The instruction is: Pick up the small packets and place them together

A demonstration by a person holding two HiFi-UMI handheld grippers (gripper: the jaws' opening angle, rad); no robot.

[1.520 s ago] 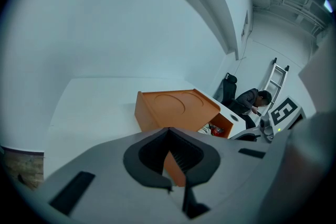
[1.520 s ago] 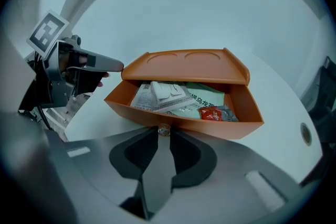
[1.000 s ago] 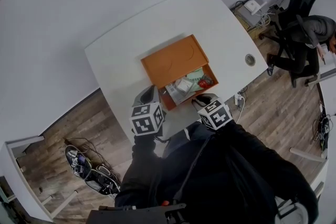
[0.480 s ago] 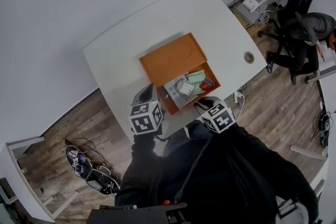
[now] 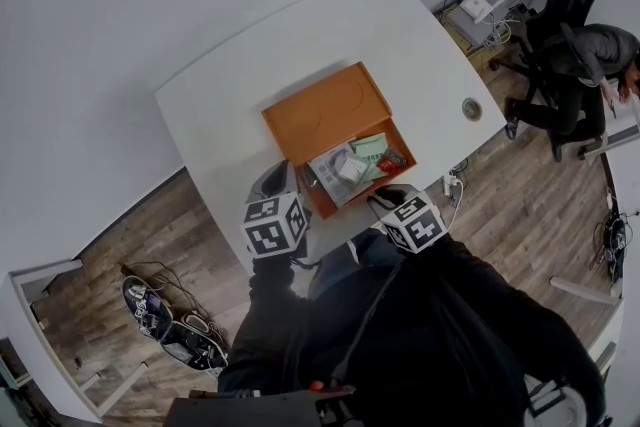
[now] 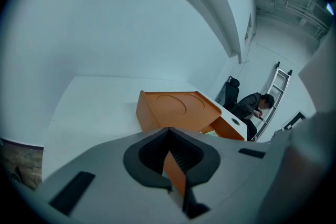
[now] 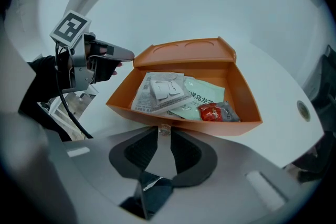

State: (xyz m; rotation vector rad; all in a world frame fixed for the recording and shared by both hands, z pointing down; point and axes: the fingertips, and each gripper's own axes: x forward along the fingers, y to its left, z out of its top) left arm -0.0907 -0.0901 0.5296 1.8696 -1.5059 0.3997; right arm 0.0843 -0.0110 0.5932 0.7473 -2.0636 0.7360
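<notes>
White table [image 5: 330, 35] on a wood floor [image 5: 130, 235]. A seated person [image 5: 590, 55] is at 2 o'clock in the head view.

Orange box [image 5: 325, 110] mid-table, with the lid laid back toward 11 o'clock and the open tray toward 5.

Left gripper [image 6: 168, 134]: its own view shows the jaws closed on an orange box wall. The right gripper view puts that grip at the box's 9 o'clock corner.

Right gripper [image 7: 164, 131]: low at the tray's 6 o'clock, outside the front wall. The jaws are a narrow gap apart, and a small clear item [image 7: 164, 129] is pinched at the tips. The head view hides this under the marker cube.

Only the right gripper view separates the packets in the tray:
- white printed packet [image 7: 160, 89] at 9 o'clock
- green packet [image 7: 202, 94] in the centre
- red packet [image 7: 210, 112] at 5 o'clock
</notes>
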